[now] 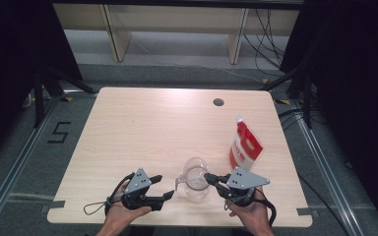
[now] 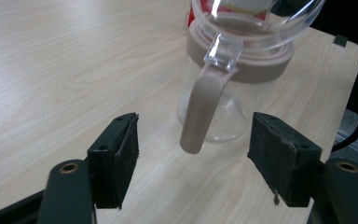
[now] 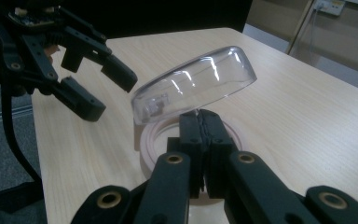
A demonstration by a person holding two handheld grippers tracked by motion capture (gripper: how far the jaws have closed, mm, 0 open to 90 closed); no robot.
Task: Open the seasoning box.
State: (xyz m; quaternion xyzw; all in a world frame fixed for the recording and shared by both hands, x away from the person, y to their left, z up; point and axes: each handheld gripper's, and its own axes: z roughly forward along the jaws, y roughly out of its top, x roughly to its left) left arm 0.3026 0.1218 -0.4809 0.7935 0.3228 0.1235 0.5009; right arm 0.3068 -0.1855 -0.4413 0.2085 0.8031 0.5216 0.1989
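High view shows a clear jug (image 1: 195,178) standing near the table's (image 1: 142,128) front edge, with nothing inside that I can see. Its clear lid (image 3: 196,84) is tipped up. The right gripper (image 1: 209,177) is pinched tight on the lid's edge. The left gripper (image 1: 163,187) is open, with the jug's tan handle (image 2: 200,112) between its jaws, not touching. A red and white pouch (image 1: 245,146) stands near the right edge; its writing is too small to read.

Glossy clear plastic jug (image 1: 195,178) on a matt pale wood-grain table (image 1: 142,132).
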